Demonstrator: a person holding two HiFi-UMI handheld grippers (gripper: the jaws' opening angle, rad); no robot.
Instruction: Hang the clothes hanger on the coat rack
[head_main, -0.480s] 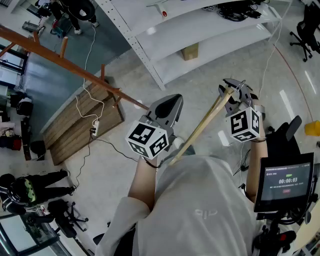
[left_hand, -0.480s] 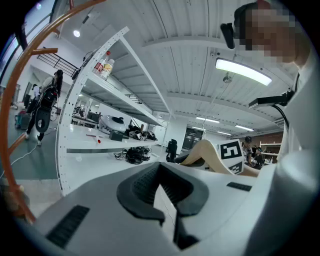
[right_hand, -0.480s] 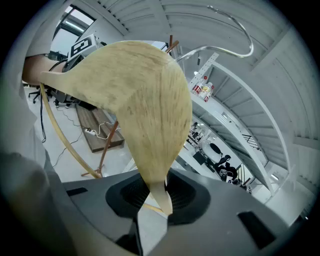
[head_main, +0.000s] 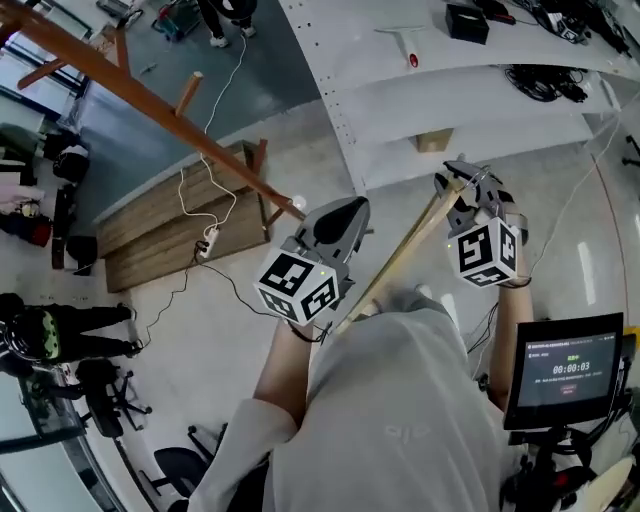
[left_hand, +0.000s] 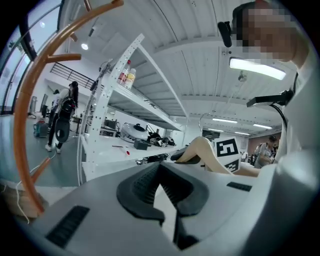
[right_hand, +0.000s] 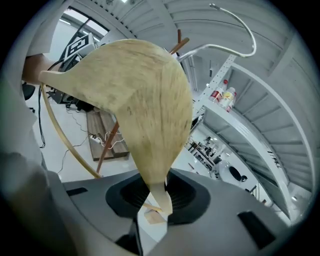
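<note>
My right gripper (head_main: 462, 187) is shut on the thin end of a pale wooden clothes hanger (head_main: 400, 257), which slants down and left toward the person's chest. In the right gripper view the hanger (right_hand: 145, 100) fills the middle above the gripper (right_hand: 156, 209), and its metal hook (right_hand: 235, 47) curls at the upper right. The coat rack (head_main: 150, 105) is a brown wooden pole with short pegs, slanting across the upper left. My left gripper (head_main: 338, 222) is shut and holds nothing, near the pole's lower end. In the left gripper view the rack (left_hand: 25, 125) arcs up the left side beyond the gripper (left_hand: 167, 212).
A wooden platform (head_main: 150, 215) lies under the rack with a white power strip (head_main: 208, 241) and cable on it. A white shelf unit (head_main: 450, 110) stands ahead. A screen (head_main: 570, 370) is at the lower right. A person in dark clothes (head_main: 60, 335) and office chairs are at the left.
The head view has shifted: the shelf, the platform and the rack sit lower and further right in the picture. Both grippers keep their places, and the right one still grips the hanger.
</note>
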